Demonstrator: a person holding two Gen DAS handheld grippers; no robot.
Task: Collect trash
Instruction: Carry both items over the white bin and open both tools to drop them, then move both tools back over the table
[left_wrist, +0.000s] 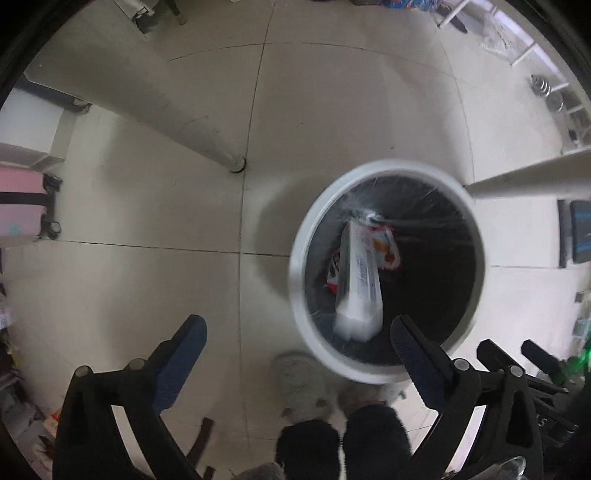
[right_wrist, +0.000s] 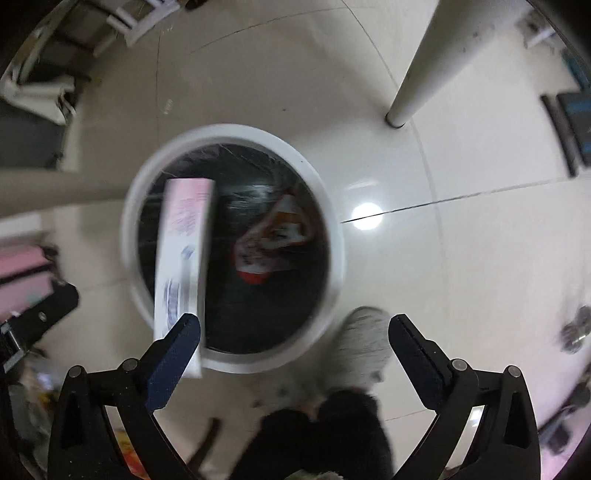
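Note:
A round white trash bin (left_wrist: 299, 258) with a black liner stands on the tiled floor; it also shows in the right wrist view (right_wrist: 334, 229). A long white and pink carton (left_wrist: 360, 280) is blurred in mid-air over the bin's mouth; in the right wrist view (right_wrist: 183, 251) its lower end is beside my left fingertip. A red and white wrapper (right_wrist: 273, 236) lies inside the bin. My left gripper (left_wrist: 297, 339) is open above the floor, its right finger over the bin's rim. My right gripper (right_wrist: 295, 332) is open above the bin's near rim.
White table legs (left_wrist: 207, 122) (right_wrist: 413, 74) stand beside the bin. A pink suitcase (left_wrist: 22, 206) is at the left. My feet in grey slippers (left_wrist: 301, 380) are just in front of the bin. Shelving (left_wrist: 554, 92) lines the far right.

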